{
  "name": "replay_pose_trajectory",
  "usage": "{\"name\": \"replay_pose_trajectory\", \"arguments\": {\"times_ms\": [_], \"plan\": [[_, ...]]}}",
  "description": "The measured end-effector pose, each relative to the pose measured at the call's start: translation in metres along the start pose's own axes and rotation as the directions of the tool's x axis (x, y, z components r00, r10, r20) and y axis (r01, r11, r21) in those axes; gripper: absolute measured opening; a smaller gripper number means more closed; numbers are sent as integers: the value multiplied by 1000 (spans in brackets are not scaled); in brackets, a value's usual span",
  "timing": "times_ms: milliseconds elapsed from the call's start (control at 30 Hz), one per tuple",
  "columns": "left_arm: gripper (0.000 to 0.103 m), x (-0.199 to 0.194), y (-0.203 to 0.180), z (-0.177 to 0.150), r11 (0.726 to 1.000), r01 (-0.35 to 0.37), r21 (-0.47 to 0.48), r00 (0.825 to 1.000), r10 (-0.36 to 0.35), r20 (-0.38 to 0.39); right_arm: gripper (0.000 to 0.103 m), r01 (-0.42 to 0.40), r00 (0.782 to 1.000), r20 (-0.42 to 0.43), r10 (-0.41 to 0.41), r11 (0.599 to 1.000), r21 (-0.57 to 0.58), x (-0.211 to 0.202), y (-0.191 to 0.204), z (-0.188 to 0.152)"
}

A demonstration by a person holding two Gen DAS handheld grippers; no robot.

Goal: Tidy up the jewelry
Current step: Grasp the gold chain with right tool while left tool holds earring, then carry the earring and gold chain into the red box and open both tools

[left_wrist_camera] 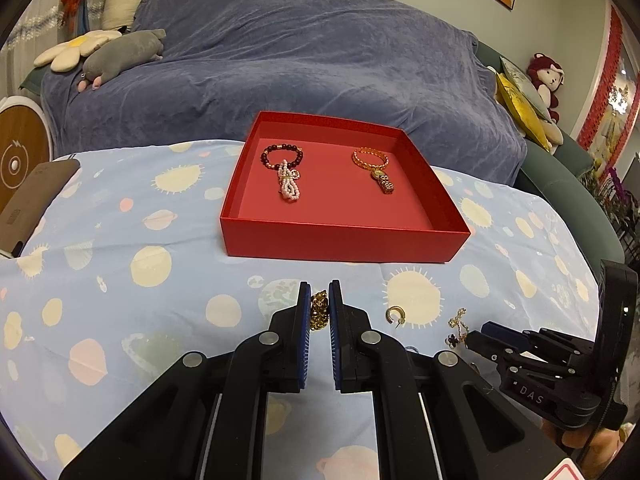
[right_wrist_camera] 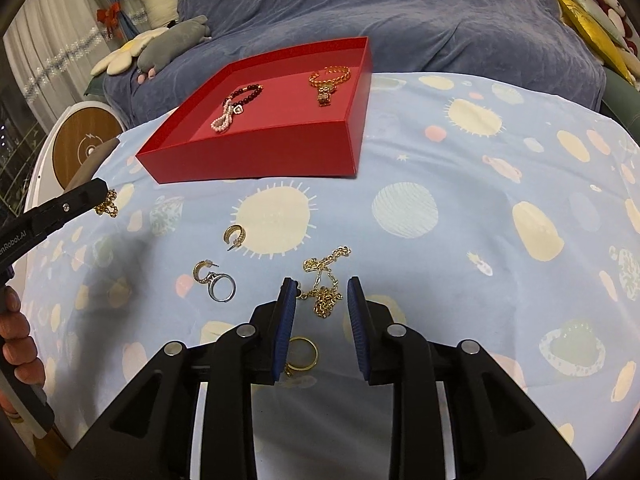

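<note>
Left wrist view: the left hand-held gripper (left_wrist_camera: 320, 300) is clamped on a gold chain (left_wrist_camera: 319, 314), near the red box (left_wrist_camera: 340, 240) on the desk (left_wrist_camera: 120, 240).

Right wrist view: the right hand-held gripper (right_wrist_camera: 322, 300) stands apart over a gold necklace (right_wrist_camera: 326, 284), not gripping it.

Both wrist cameras look steeply down, close, sharing the red box (left_wrist_camera: 344, 236).

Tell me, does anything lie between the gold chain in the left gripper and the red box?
Nothing visible does. The left gripper is shut on the gold chain, and only bare patterned cloth lies between it and the red box.
</note>
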State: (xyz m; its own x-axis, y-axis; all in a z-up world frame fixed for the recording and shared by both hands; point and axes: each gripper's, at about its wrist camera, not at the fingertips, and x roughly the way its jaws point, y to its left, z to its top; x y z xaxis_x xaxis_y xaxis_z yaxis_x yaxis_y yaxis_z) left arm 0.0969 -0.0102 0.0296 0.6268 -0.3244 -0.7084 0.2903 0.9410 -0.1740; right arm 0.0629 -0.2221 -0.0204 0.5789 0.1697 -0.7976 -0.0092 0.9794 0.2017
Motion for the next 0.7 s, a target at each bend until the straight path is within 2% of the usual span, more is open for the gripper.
{"name": "replay_pose_trajectory", "arguments": {"times_ms": [200, 233, 267, 333, 467, 700], "plan": [[7, 1, 0, -3, 1000, 7, 3, 1000, -7, -8, 26, 41, 999, -1, -41, 997, -65, 10, 11, -2], [7, 1, -1, -3, 1000, 9, 2, 1000, -9, -9, 15, 41, 999, 0, -41, 997, -71, 10, 12, -2], [7, 1, -1, -3, 1000, 7, 1, 1000, -7, -10, 9, 35, 999, 0, -35, 997, -75, 10, 13, -2], [7, 1, 0, -4, 1000, 6, -3, 1000, -6, -12, 4, 57, 998, 2, -57, 994, -93, 9, 16, -3], [7, 0, 3, -4, 1000, 9, -4, 1000, -9, -11, 4, 45, 999, 25, -43, 996, -76, -1, 14, 1], [7, -3, 7, 3, 1000, 9, -13, 1000, -9, 6, 4, -2, 990, 142, 8, 999, -39, -45, 12, 27]]}}
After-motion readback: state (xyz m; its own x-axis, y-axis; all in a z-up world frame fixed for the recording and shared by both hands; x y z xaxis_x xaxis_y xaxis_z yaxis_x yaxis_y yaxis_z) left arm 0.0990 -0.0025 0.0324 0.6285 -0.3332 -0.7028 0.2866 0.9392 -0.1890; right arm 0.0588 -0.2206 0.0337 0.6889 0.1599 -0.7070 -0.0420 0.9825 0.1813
